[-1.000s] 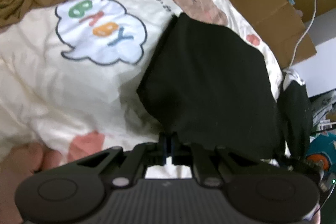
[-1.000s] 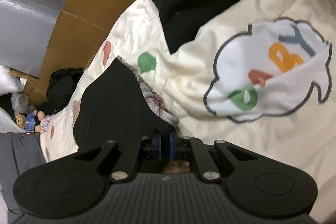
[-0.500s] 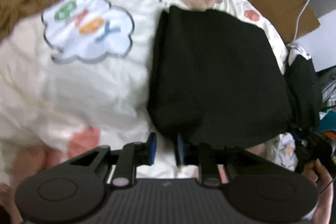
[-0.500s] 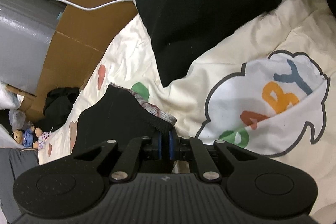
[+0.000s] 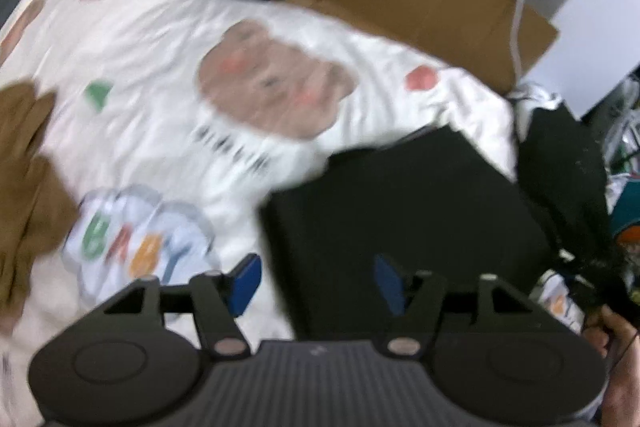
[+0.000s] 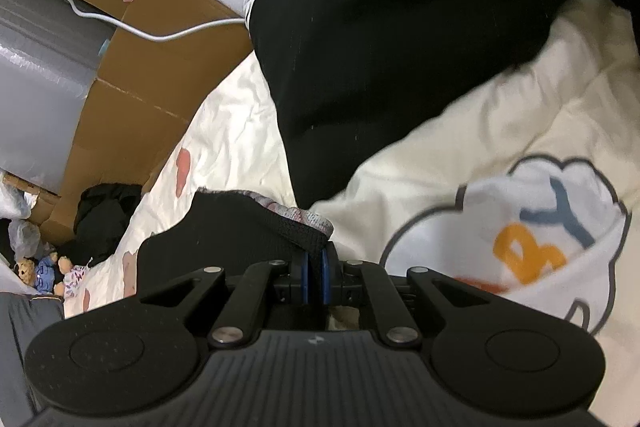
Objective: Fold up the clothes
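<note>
Left wrist view showed the left gripper (image 5: 316,281) opening, empty, above the folded black garment (image 5: 404,211), while the right gripper (image 6: 315,277) clenched a black waistband (image 6: 296,231), unfinished.

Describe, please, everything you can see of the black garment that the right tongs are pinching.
The black garment is a dark, matte knit cloth with a patterned pink-and-grey inner edge showing along its lifted rim. The right tongs are shut on one corner, so that corner stands raised while the rest drapes down to the left onto the cream printed quilt. It lies apart from the larger folded black cloth farther up the bed. Its full shape and type cannot be told.
</note>
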A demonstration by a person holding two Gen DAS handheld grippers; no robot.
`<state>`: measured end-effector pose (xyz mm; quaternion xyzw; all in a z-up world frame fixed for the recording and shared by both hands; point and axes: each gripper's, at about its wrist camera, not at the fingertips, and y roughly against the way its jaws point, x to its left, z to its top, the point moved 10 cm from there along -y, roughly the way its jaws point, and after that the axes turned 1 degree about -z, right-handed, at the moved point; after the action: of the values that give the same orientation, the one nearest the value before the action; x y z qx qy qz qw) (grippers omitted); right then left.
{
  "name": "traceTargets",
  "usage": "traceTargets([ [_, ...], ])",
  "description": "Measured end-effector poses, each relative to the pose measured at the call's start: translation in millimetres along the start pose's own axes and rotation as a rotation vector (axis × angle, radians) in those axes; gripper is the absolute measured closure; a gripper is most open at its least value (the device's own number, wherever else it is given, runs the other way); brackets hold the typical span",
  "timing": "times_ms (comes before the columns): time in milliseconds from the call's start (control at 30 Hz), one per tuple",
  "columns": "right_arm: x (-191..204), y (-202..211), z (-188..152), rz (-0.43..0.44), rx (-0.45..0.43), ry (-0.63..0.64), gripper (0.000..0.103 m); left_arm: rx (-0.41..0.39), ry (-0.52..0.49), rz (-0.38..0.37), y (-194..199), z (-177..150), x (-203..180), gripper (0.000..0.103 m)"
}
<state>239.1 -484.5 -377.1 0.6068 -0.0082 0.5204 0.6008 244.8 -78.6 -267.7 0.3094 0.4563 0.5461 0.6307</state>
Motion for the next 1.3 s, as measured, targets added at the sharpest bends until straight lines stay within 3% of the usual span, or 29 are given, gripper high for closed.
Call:
traceTargets([
  [133, 0.2, -4.1, 5.4, -0.005, -0.004, 0.019, 0.096, 0.004, -0.081, -0.022, -21.5, 31.8, -38.6, 0.037],
  [367, 0.0, -4.3, 9.8, 0.006, -0.008, 0.023, 0.096, 0.032, -0.16, -0.06, -62.8, 56.8, -82.1, 0.034],
  [467, -0.1, -4.2, 8.5, 0.007, -0.001, 0.033, 0.094, 0.047, -0.189, -0.066, -84.1, 63.7, -96.8, 0.022],
  [633, -5.7, -3.5, 6.1, -0.004, 0.015, 0.033, 0.087, 0.078, -0.225, -0.087, -105.8, 67.9, -108.9, 0.021],
  [800, -9.1, -0.6, 7.2, -0.028, -0.001, 0.034, 0.067, 0.096, -0.284, -0.095, -118.8, 73.8, -116.4, 0.019],
  [1000, -12.3, 1.3, 1.8, -0.061, 0.002, 0.044, 0.06, 0.127, -0.322, -0.132, -129.8, 73.5, -120.8, 0.019],
  [1300, -11.5, 15.6, -8.9, -0.148, -0.074, 0.078, 0.053, 0.084, -0.347, -0.132, -124.7, 83.6, -113.7, 0.02],
])
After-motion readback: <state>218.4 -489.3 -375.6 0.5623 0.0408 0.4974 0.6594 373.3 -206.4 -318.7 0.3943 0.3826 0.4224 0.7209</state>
